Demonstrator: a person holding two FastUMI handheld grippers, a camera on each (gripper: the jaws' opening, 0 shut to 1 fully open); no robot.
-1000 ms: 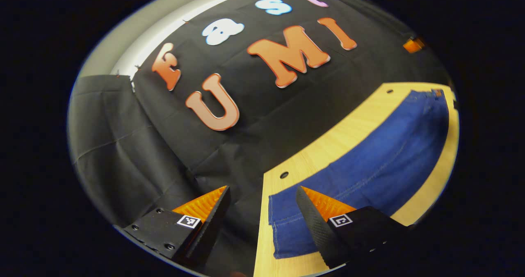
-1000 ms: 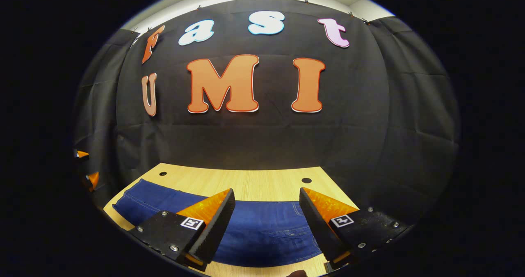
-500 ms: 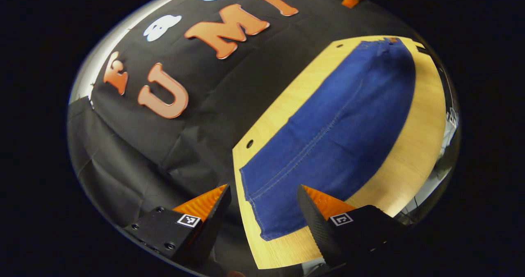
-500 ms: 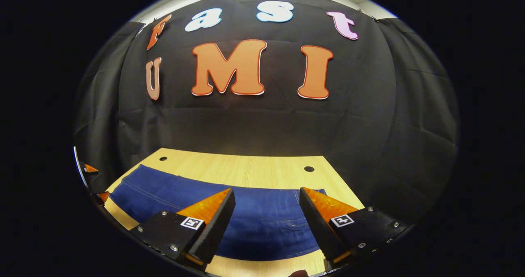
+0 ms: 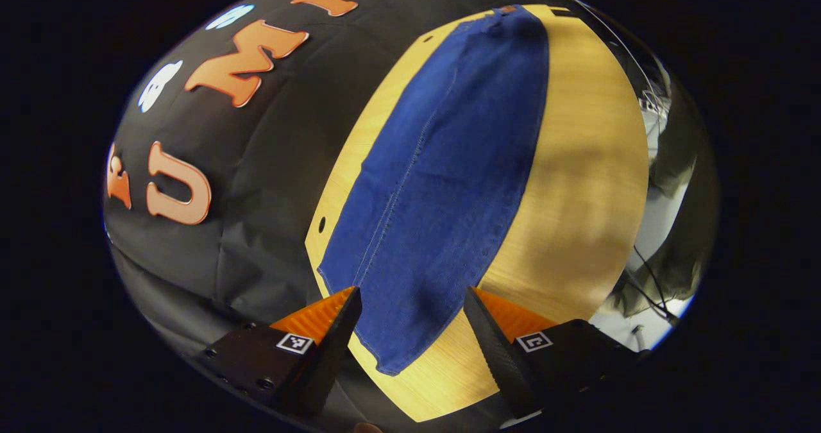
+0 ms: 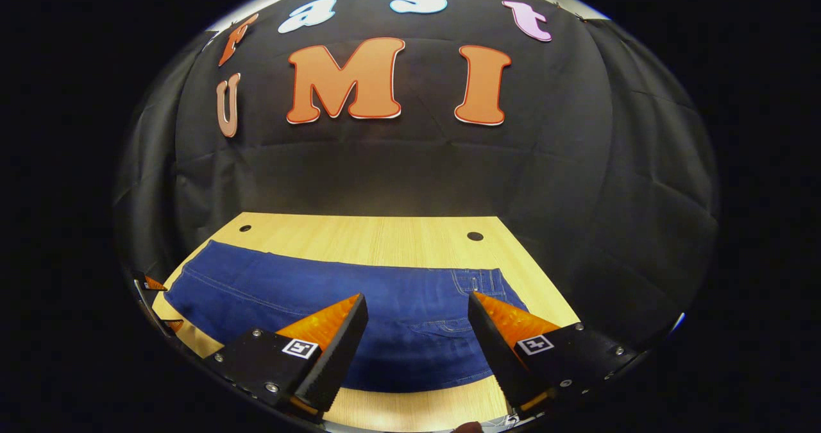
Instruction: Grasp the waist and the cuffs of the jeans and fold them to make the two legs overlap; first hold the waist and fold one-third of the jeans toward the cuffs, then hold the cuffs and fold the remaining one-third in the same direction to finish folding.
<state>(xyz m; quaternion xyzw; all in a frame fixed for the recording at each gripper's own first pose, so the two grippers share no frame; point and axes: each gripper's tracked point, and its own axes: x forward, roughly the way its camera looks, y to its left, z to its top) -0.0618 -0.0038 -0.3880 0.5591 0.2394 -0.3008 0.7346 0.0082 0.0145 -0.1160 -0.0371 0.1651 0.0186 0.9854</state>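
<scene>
So the jeans (image 5: 442,176) are lying flat on the light wooden bench (image 5: 577,183), stretched out in one long blue strip with what looks like a single leg's width showing. I can't tell for sure if one leg is stacked on the other.

From my left gripper view, I'm looking down the length of them from the cuff end. The cuff sits right in front of my left gripper (image 5: 410,321), and the denim runs away from me toward the far end of the bench, with a stitched seam running along it. My fingers (image 5: 333,330) there are spread wide apart with nothing between them, hanging above the cuff and not touching the fabric. The strip lies closer to the black cloth wall side of the bench, with a wide bare stretch of wood on the other side.

From my right gripper view, I'm at the waist end. The jeans (image 6: 359,305) run across in front of me, with pocket stitching and belt loops visible near the right end. My right gripper (image 6: 417,327) hovers over the near edge of the denim, fingers (image 6: 500,337) wide apart and holding nothing. Over at the far left edge of this view I can just catch the tips of my other gripper near the cuff end.
</scene>
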